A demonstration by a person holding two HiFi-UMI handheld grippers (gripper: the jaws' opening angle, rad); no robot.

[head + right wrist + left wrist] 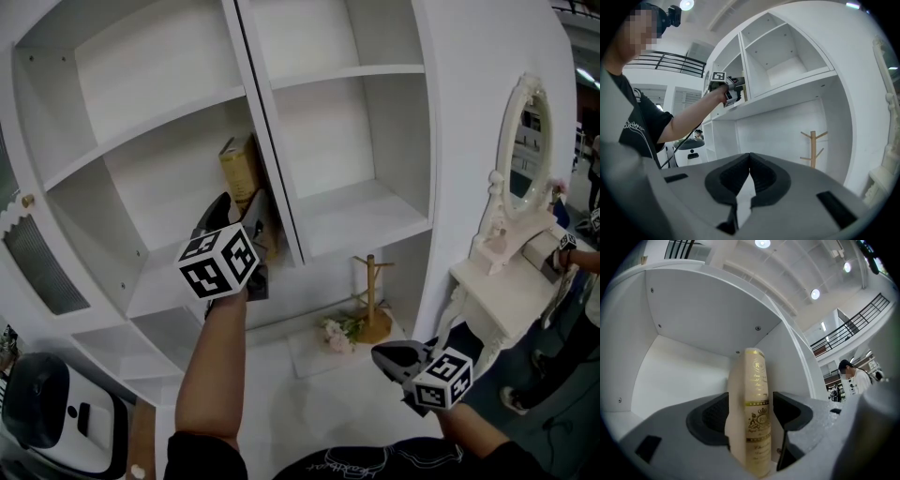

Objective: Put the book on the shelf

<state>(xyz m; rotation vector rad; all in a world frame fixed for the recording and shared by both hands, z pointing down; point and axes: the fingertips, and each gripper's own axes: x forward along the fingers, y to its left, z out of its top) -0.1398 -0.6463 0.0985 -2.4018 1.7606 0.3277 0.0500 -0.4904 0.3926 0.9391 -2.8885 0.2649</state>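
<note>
1. Placement: the cream hardback book with gilt lettering on its spine (755,394) is seen upright, spine outward, inside the middle compartment on the left of the white curved shelf unit (141,202). It is set close beside the white vertical divider (274,150). Contact with the divider cannot be confirmed.
2. The left gripper (242,211) is held at the mouth of that compartment. Its jaws are spread wide on either side of the spine. A thin gap is visible at the right-hand pad, so the book is judged released and resting on its own lower edge.
3. The right gripper (750,164) is held low, well apart from the shelf. Its jaws are clenched together with nothing between them.
4. Step in hand, as judged: withdrawal of the left gripper. The task is taken as nearly complete.
5. Method advised: the jaws should be kept fully spread and drawn straight back along their own line, with no sideways drift, so that neither pad drags on a cover.
6. Risk noted: a brushed cover could tip the book away from the divider. Its stance should be checked once the pads are clear.
</note>
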